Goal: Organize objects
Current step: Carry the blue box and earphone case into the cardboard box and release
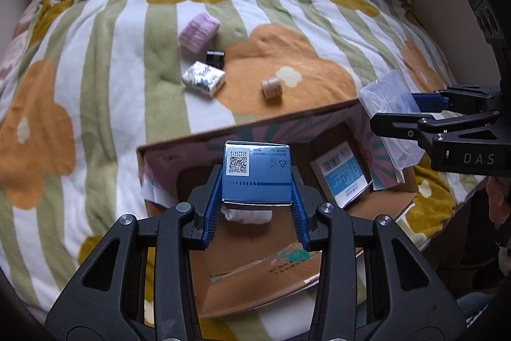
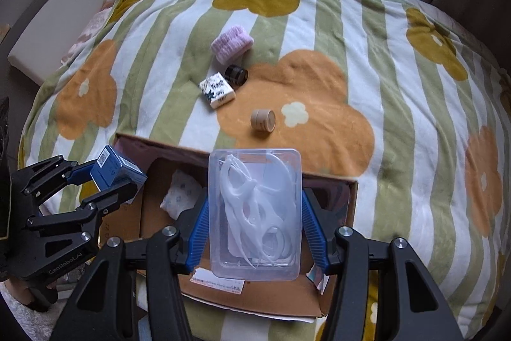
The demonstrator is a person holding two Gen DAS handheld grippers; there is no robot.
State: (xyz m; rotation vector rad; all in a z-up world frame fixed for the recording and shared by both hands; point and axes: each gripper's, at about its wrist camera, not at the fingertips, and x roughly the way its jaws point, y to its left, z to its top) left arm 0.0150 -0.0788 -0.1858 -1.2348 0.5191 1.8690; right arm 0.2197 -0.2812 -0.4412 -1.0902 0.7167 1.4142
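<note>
Gripping a blue carton (image 1: 257, 174) between their blue pads, the left tongs (image 1: 257, 203) hang over an open cardboard box (image 1: 223, 277) on a flower-print blanket (image 1: 95, 69). A QR code with a row of digits beside it shows on the carton's far end (the small print next to it is too fine to read). "DAS" is lettered on the right tongs (image 2: 254, 229) where they enter the left wrist view, and "GenRobot.AI" stands on the left tongs in the right wrist view. Those right tongs clamp a clear plastic case (image 2: 254, 213) of white floss picks, also held above the box, to the right of the carton. Inside the box lie a white-and-blue packet (image 1: 343, 173) with a barcode and a white wrapped pack (image 2: 179, 194). Beyond the box's far wall, on the blanket, rest a tan tape roll (image 2: 263, 119), a white patterned tissue pack (image 2: 217, 90), a small black jar (image 2: 236, 74) and, farthest, a pink knitted roll (image 2: 231, 44).
</note>
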